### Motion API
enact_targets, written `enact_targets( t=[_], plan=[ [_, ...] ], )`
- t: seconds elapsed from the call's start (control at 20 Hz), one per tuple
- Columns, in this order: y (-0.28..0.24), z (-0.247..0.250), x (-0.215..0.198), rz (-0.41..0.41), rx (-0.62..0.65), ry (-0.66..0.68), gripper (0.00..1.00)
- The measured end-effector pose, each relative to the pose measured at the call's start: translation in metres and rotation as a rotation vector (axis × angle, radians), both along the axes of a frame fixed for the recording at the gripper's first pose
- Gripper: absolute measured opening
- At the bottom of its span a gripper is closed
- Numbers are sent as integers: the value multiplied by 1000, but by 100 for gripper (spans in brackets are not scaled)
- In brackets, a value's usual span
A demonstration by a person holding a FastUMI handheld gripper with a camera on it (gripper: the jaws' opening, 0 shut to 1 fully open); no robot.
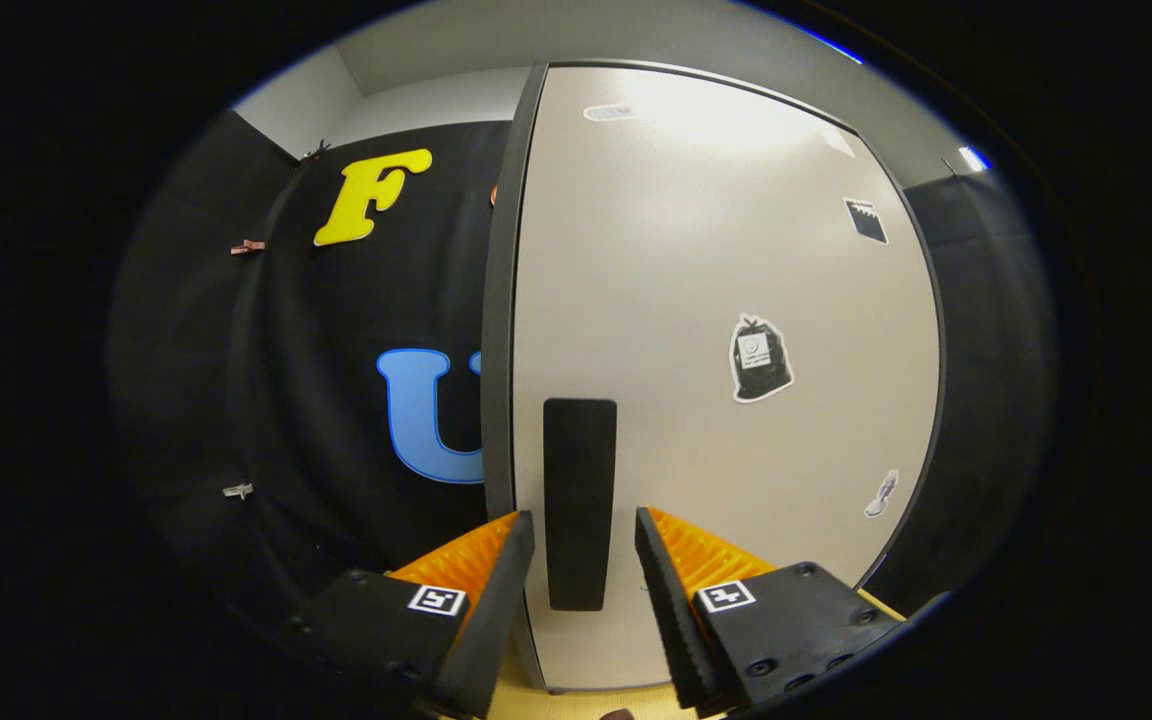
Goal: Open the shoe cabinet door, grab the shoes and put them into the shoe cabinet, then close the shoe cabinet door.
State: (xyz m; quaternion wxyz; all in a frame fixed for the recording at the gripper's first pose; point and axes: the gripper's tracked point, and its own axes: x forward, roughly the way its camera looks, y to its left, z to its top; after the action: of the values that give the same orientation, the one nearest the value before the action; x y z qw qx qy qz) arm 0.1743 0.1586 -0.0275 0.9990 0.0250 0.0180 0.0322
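A pale grey shoe cabinet door (736,300) stands upright and closed, framed by a dark edge strip (499,300) down its left side. Low on the door, close to that strip, sits a tall, narrow black handle (579,500).

The gripper (584,535) faces the door straight on, its 2 fingers released and spread apart. The handle lies between them, its lower half in the gap, with a clear sliver of door showing on each side, so neither finger appears to press on it. The left fingertip lies over the dark edge strip; the right fingertip stands just right of the handle. How near the tips are to the door's surface cannot be told.

The step in hand looks like the very first: taking hold of the handle to open the door. To do it well, the fingers should probably stay centred on the handle, close evenly on both its sides, then pull outward along the door's swing rather than straight back.

Further out, the door carries several small stickers (761,358). A strip of light wooden surface (586,703) shows beneath the fingers.
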Motion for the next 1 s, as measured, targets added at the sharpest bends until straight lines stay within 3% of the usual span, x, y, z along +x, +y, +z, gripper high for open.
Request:
enact_targets(
  t=[0.1, 0.25, 0.3, 0.45, 0.6, 1.0],
  plan=[
    [3, -3, 6, 1, 14, 9, 54],
    [0, -5, 11, -31, 34, 16, 50],
    [0, -6, 12, -34, 31, 20, 37],
    [0, -5, 11, -36, -2, 19, 32],
    [1, -7, 8, -6, 14, 41, 18],
    [-7, 8, -50, 72, 25, 38, 16]
  ],
)
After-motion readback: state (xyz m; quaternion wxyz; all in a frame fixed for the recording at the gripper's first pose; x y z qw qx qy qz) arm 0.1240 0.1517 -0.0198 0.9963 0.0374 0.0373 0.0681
